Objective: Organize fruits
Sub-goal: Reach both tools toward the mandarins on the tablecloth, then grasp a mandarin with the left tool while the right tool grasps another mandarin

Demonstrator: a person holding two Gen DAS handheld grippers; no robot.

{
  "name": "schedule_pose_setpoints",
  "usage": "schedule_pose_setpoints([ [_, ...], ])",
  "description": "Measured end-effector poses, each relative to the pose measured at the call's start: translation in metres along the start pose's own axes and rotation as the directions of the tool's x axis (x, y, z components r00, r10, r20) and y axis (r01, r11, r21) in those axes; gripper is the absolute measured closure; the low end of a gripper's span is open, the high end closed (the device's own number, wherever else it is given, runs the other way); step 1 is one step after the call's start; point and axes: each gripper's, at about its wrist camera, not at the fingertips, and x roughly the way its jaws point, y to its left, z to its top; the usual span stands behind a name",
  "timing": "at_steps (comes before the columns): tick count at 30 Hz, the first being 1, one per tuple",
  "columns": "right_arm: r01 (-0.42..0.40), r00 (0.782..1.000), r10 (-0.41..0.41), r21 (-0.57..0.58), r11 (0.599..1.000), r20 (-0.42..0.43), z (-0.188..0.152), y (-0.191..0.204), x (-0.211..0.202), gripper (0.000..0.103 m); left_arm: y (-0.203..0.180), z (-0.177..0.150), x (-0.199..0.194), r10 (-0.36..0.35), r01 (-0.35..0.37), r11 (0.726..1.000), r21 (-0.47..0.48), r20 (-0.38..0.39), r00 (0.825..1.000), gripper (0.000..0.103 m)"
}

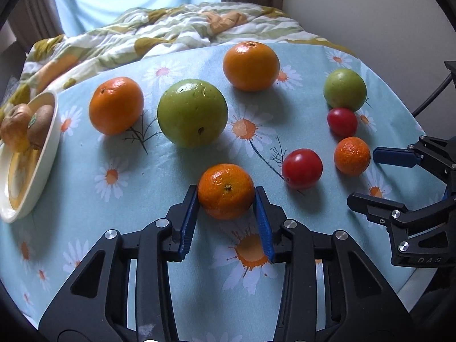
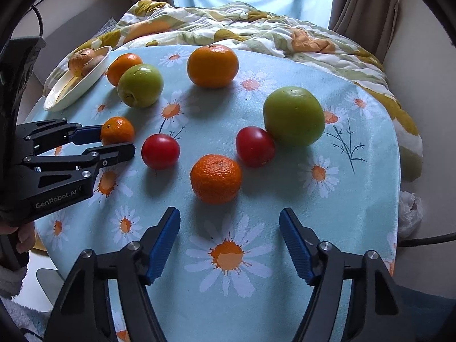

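Daisy-print table, rumpled quilt behind, curtains at top.
Your left claw clenches a mandarin at lower centre; your right claw gapes short of another mandarin, tomatoes flanking it.

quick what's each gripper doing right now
Left gripper: shut on a small mandarin.
Right gripper: open, holding nothing, another mandarin just ahead.
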Motion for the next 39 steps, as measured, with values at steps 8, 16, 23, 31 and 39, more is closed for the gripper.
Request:
schedule_pose_setpoints([
  [8,0.022,1.000,-0.021,-0.036,0.999,0.006,0.009,0.008,0.006,0.052,0.003,-0.001,-0.002,0.011,-0.011,1.000,-0.016,-0.002,1.000,0.059],
  [16,0.040,0.999,-0.040,-0.040,0.998,0.017,0.018,0.013,0.009,0.069,0.013,-0.006,-0.005,0.026,-0.026,0.998,-0.049,-0.001,1.000,0.059],
  [23,0.024,0.999,-0.023,-0.027,0.999,0.030,0.020,0.014,0.002,0.070,0.019,-0.002,-0.017,0.041,-0.039,0.994,-0.098,0.013,0.999,0.059],
  [31,-0.007,0.996,0.014,-0.080,0.997,0.086,0.033,0.023,-0.024,0.070,0.020,0.008,-0.051,0.068,-0.056,0.989,-0.138,0.080,0.994,0.059],
  [39,-0.045,0.990,0.064,-0.146,0.988,0.125,0.054,0.040,-0.051,0.070,0.038,0.012,-0.091,0.111,-0.081,0.973,-0.215,0.130,0.985,0.059],
])
